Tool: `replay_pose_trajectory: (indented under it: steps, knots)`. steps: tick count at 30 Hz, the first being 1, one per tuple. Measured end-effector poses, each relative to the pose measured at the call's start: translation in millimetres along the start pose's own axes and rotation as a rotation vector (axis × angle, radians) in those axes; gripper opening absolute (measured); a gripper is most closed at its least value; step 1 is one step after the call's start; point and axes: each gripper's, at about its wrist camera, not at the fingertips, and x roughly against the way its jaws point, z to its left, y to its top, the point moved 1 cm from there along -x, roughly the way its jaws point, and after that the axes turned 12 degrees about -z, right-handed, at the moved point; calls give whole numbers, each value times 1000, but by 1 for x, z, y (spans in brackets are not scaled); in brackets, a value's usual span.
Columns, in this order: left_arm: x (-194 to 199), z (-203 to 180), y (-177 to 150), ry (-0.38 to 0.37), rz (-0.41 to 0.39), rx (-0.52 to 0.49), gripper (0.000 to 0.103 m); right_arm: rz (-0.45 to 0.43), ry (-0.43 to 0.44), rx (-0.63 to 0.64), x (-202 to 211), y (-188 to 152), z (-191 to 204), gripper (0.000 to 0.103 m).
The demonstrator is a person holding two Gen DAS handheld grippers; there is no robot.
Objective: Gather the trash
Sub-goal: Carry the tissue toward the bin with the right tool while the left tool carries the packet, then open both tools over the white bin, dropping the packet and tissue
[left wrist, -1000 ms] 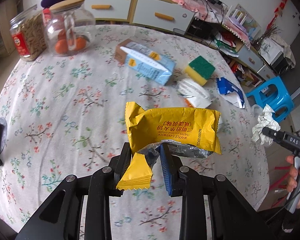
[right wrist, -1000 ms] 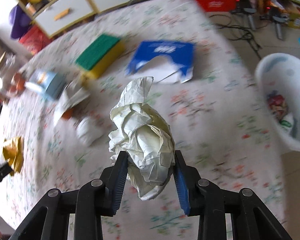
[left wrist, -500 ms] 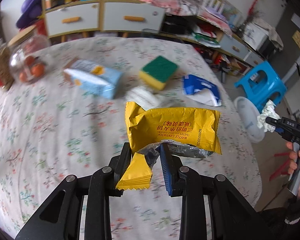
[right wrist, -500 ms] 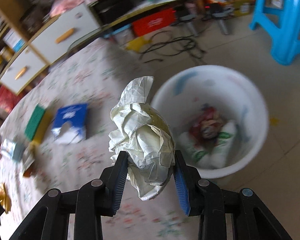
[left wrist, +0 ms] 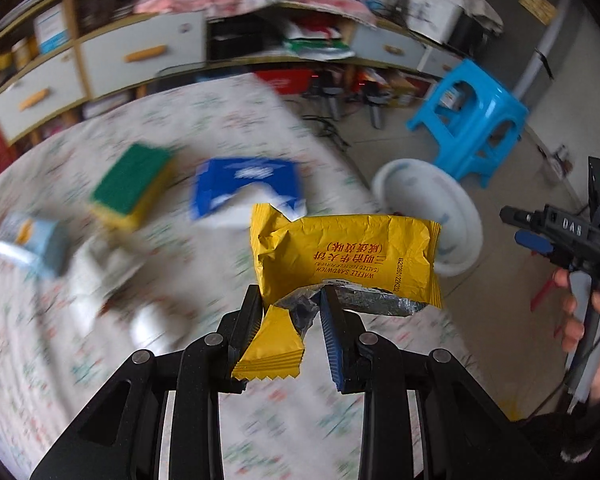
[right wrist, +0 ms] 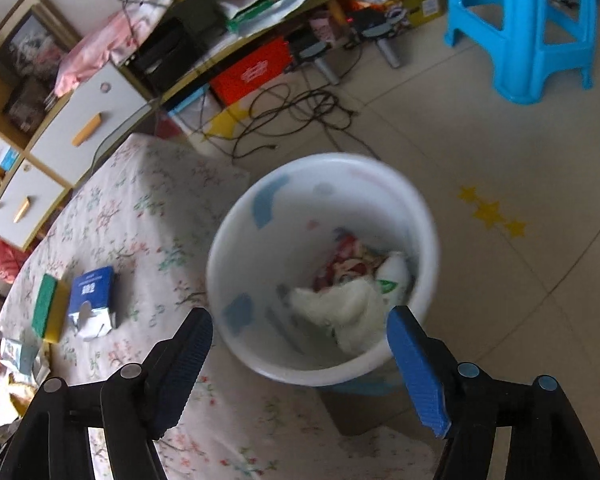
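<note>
The left tool (left wrist: 290, 312) is clamped on the torn silver-lined end of a yellow snack wrapper (left wrist: 346, 256), which stands up ahead of its fingers, with a loose yellow flap hanging between them. Beyond the wrapper and to the right sits the white trash bucket (left wrist: 460, 232) on the floor, beside a blue stool (left wrist: 472, 120). Ahead and to the left, on the floral-clothed surface (left wrist: 60, 320), lie a blurred blue packet (left wrist: 240, 184) and a green-and-yellow sponge (left wrist: 132, 184).

The right tool (right wrist: 300, 356) has its fingers spread wide with nothing between them, directly above the bucket (right wrist: 260, 208). Inside the bucket, just ahead of the fingers, crumpled white paper (right wrist: 340, 304) rests on other colourful trash (right wrist: 352, 260).
</note>
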Motion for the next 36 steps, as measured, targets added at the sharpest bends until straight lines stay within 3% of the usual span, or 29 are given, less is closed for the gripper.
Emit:
replay_pose_trajectory:
  steps: [7, 13, 16, 17, 18, 20, 26, 36]
  knots:
    - [-45, -62, 20, -59, 10, -57, 31, -16, -60, -24, 13, 5, -36, 78]
    - [-74, -98, 30, -65, 10, -111, 33, -55, -99, -48, 26, 12, -60, 79]
    - [-74, -104, 37, -125, -43, -108, 48, -62, -105, -55, 30, 12, -66, 80]
    - [-74, -106, 38, -153, -54, -107, 67, -64, -107, -56, 31, 12, -67, 80]
    - [-72, -105, 39, -143, -60, -100, 80, -69, -110, -59, 33, 13, -68, 80]
    - [-69, -100, 38, -104, -78, -76, 84, -77, -115, -63, 35, 13, -70, 81]
    - [-58, -74, 27, -1, -55, -70, 86, -96, -101, -64, 38, 15, -61, 82]
    - [-27, -7, 1, 122, -47, -21, 94, -78, -73, 64, 26, 8, -11, 85]
